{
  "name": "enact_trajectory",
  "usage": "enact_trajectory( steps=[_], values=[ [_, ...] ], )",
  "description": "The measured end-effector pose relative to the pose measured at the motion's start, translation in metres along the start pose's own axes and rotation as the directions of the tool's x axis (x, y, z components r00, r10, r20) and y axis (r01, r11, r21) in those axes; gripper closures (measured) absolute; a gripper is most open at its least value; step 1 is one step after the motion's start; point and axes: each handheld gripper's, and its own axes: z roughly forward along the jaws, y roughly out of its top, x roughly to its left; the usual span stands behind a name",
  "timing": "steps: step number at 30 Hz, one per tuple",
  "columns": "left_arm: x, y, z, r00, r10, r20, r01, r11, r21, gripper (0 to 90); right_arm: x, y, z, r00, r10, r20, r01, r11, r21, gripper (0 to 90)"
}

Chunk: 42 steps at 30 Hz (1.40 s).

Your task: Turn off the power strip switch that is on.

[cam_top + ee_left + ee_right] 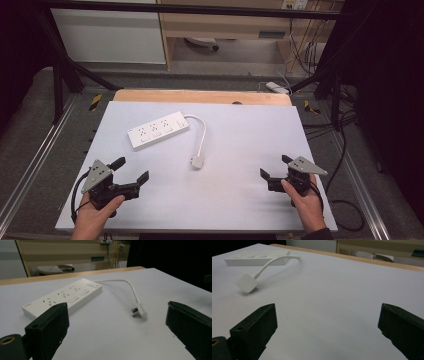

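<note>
The white power strip (158, 130) lies flat on the worktop (240, 200), sockets up for easy access, its long axis slanting from near-left to far-right. Its cord (202, 131) curls off the far-right end, back to the plug (197, 162), which rests nearer than the strip. Left claw (134, 171) and right claw (274, 167), both wide and empty, wait nearer still, flanking the plug.

Wide-open right claw (327, 327) over bare white table (342, 290), plug (247, 283) and power strip (257, 258) far left.

White table (240, 195), white power strip (158, 130) (three sockets), its cord, plug (197, 162) lying loose
</note>
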Motion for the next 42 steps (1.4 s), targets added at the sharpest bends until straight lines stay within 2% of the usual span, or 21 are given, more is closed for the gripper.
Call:
enact_trajectory(
  steps=[4, 5, 9, 25, 31, 42],
  values=[
    [-0.001, 0.010, -0.002, 0.9996, -0.026, 0.008, 0.026, 0.9995, -0.016, 4.9, 0.000, 0.000, 0.000, 1.0000, 0.002, 0.000, -0.002, 1.000, 0.002, 2.8],
    [-0.001, 0.014, -0.003, 0.9987, -0.048, 0.015, 0.048, 0.9986, -0.020, 4.9, 0.001, 0.000, 0.000, 1.0000, 0.001, -0.002, -0.001, 1.000, 0.000, 2.7],
    [0.000, 0.018, -0.004, 0.9976, -0.063, 0.028, 0.064, 0.9978, -0.018, 4.8, 0.001, 0.000, 0.001, 1.0000, -0.004, -0.003, 0.004, 1.000, 0.007, 2.7],
    [0.003, 0.037, 0.000, 0.9982, -0.054, 0.026, 0.054, 0.9985, 0.006, 4.8, 0.001, 0.000, 0.001, 1.0000, -0.002, -0.009, 0.002, 1.000, 0.006, 2.7],
    [0.003, 0.048, 0.006, 0.9985, -0.046, 0.031, 0.046, 0.9988, 0.018, 4.8, 0.001, 0.000, 0.001, 0.9999, -0.004, -0.011, 0.004, 1.000, 0.010, 2.7],
    [0.005, 0.060, 0.015, 0.9993, -0.030, 0.023, 0.029, 0.9986, 0.044, 5.0, 0.002, 0.000, 0.001, 0.9999, -0.006, -0.016, 0.006, 1.000, 0.008, 2.8]
  ],
)
